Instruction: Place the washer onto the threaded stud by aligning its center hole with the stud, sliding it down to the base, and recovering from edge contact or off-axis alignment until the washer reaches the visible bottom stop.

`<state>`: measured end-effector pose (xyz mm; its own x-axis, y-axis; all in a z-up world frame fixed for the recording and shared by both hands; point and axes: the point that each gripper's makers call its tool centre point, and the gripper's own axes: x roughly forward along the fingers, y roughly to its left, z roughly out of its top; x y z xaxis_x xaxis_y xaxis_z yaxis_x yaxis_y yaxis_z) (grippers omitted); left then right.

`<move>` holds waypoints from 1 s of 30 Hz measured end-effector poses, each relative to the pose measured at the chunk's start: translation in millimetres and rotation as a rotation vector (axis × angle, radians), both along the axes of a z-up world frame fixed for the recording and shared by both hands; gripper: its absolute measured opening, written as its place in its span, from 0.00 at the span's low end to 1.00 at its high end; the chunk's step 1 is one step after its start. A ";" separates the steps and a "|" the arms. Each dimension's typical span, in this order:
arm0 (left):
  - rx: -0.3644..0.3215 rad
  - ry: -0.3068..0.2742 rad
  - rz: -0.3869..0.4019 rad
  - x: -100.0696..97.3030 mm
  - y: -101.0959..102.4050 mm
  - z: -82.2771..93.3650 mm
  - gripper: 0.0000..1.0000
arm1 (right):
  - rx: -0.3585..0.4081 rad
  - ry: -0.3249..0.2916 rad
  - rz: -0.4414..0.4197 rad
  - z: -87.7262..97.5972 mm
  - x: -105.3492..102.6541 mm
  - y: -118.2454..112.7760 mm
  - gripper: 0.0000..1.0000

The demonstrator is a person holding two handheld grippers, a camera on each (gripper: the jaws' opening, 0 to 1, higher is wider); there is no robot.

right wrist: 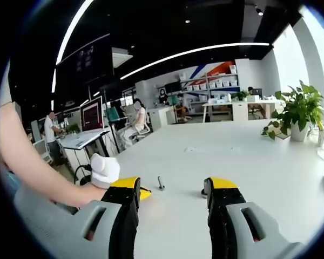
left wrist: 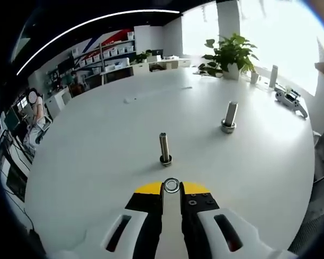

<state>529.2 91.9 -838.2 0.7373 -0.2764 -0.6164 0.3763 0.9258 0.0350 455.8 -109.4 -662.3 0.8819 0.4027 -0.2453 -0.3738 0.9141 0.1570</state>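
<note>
Gripping a small silver metal washer [left wrist: 171, 186], left gripper [left wrist: 171, 190] jaws closed.
Near grey threaded stud [left wrist: 164, 148] stands just beyond; right gripper [right wrist: 171, 189] gapes wide, empty.

Place: an open-plan office with a lab or workshop corner.
Main surface: a large white surface [left wrist: 97, 140] ran far across the room.
Far wall: shelves [left wrist: 105, 56] carried rows of white storage bins.
Workstations: a desk with a monitor [right wrist: 92, 114] stood at the far left; people sat or stood at desks near it.
Greenery: a potted plant [left wrist: 232, 54] sat at the far right edge.
Lighting: a long LED strip [right wrist: 194, 51] crossed the black ceiling; bright windows lit the right side.
</note>
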 end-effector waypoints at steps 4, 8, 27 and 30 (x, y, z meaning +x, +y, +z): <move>0.002 -0.007 -0.008 2.1 0.0 6.4 0.09 | -0.001 0.001 -0.002 -0.4 -0.1 -0.4 0.52; -0.014 -0.027 -0.026 9.1 -4.6 19.4 0.09 | 0.000 0.000 0.000 -0.1 -0.2 -0.1 0.52; 0.019 -0.055 -0.075 42.7 -8.0 46.5 0.09 | 0.004 -0.007 -0.003 1.3 0.1 -1.9 0.52; 0.028 -0.043 -0.083 45.8 -9.3 45.6 0.09 | 0.002 -0.009 -0.002 1.9 -0.1 -1.4 0.52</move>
